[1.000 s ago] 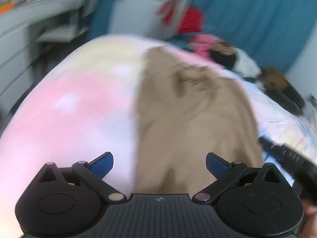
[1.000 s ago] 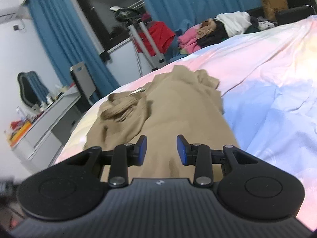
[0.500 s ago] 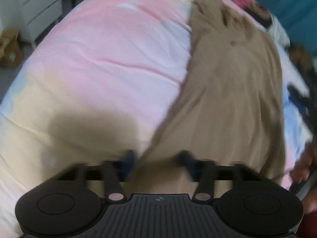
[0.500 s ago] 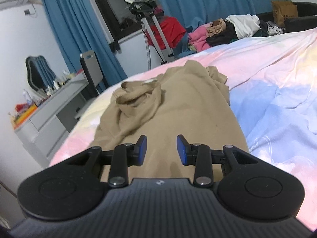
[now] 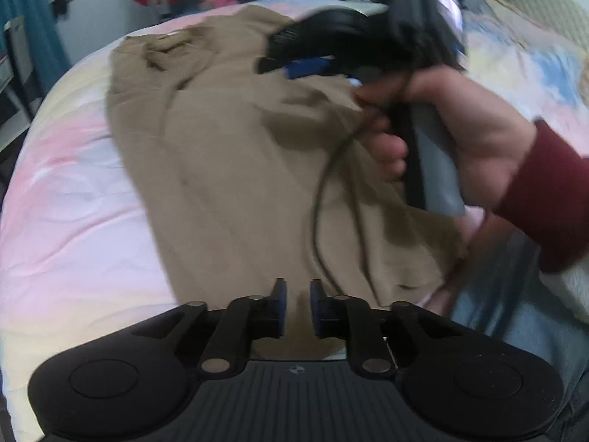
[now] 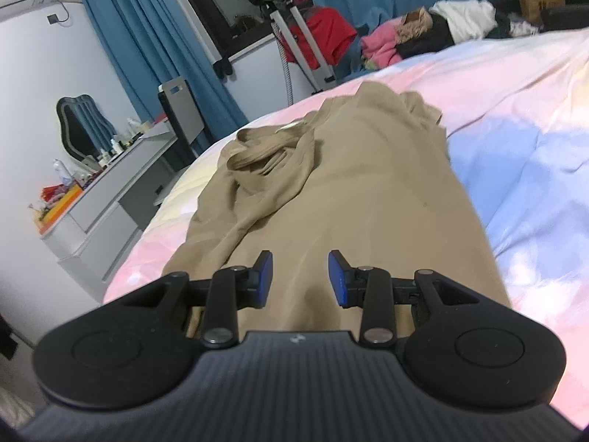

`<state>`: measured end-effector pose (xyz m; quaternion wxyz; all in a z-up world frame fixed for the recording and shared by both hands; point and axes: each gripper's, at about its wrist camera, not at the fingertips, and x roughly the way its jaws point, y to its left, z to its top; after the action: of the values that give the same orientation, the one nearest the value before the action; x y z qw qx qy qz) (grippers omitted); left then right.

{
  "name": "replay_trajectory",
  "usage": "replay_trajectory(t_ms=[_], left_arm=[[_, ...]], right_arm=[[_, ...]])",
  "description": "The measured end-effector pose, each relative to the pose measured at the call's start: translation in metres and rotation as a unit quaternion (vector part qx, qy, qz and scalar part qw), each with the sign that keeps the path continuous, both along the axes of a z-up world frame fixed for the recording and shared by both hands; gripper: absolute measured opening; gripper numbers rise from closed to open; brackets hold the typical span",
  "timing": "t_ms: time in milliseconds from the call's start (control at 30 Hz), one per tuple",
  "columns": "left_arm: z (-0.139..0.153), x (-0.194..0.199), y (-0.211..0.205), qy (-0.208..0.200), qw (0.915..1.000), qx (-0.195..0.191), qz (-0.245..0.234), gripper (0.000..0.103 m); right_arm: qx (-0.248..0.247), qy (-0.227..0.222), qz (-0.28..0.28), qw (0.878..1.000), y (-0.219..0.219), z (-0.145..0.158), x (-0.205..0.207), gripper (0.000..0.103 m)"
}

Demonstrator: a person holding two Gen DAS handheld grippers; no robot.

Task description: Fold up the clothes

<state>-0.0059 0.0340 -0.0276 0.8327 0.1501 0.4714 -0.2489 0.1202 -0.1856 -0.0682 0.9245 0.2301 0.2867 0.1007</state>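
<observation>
I have the tan garment stretched lengthwise on the pastel bedspread, its rumpled collar end toward 12 o'clock and its near hem running under both tools at 6 o'clock. My left gripper has its blue pads drawn nearly together over the hem with a narrow strip of cloth between them; I read that as a pinch on the fabric, though the blur leaves me unsure how firmly it bites. My right gripper is spread, hovering just above the cloth with nothing between its fingers. In the left view the same tool shows at 1 o'clock, gripped by the person's hand in a dark red sleeve, with a thin cable hanging from it across the garment. Whether this is a lengthwise fold being started or a smoothing pass, I cannot settle from here. To do it well, I would take only the hem's edge on the right, level with the left pinch, so both corners travel together and the crease stays straight. I would keep the cable clear of the fabric, and flatten the bunched collar region at 11 o'clock before pressing any crease.
</observation>
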Motion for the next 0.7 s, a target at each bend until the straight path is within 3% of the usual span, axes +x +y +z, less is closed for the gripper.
replay_trajectory(t_ms=[67,133,267,333,400,467,567,633,700], left_arm=[[-0.001,-0.003,0.005,-0.013,0.9998,-0.001,0.012,0.046],[0.0,-0.004,0.014,-0.023,0.9991,-0.006,0.034,0.057],[-0.017,-0.002,0.022,0.001,0.9976,-0.032,0.062,0.063],[-0.025,0.002,0.022,0.012,0.9968,-0.024,0.075,0.062],[-0.029,0.002,0.024,0.012,0.9965,-0.015,0.082,0.049],[-0.027,0.001,0.026,0.003,0.9969,-0.018,0.076,0.014],[-0.016,-0.004,0.031,-0.015,0.9976,-0.041,0.054,0.004],[-0.009,-0.011,0.035,-0.031,0.9971,-0.054,0.044,0.002],[0.0,-0.018,0.045,-0.046,0.9944,-0.091,0.03,0.001]], right_arm=[[0.012,0.003,0.006,1.0,0.0,-0.001,0.001,0.037],[0.023,0.006,0.011,1.0,0.0,-0.002,0.002,0.037],[0.046,0.011,0.021,0.999,-0.001,-0.003,0.004,0.037],[0.052,0.011,0.021,0.998,-0.003,-0.002,0.006,0.037],[0.056,0.012,0.019,0.998,-0.005,-0.002,0.006,0.037],[0.061,0.014,0.018,0.998,-0.008,-0.003,0.006,0.037],[0.078,0.018,0.029,0.996,-0.009,-0.005,0.007,0.037],[0.095,0.026,0.049,0.994,-0.005,-0.01,0.012,0.037],[0.124,0.04,0.085,0.988,0.005,-0.018,0.021,0.037]])
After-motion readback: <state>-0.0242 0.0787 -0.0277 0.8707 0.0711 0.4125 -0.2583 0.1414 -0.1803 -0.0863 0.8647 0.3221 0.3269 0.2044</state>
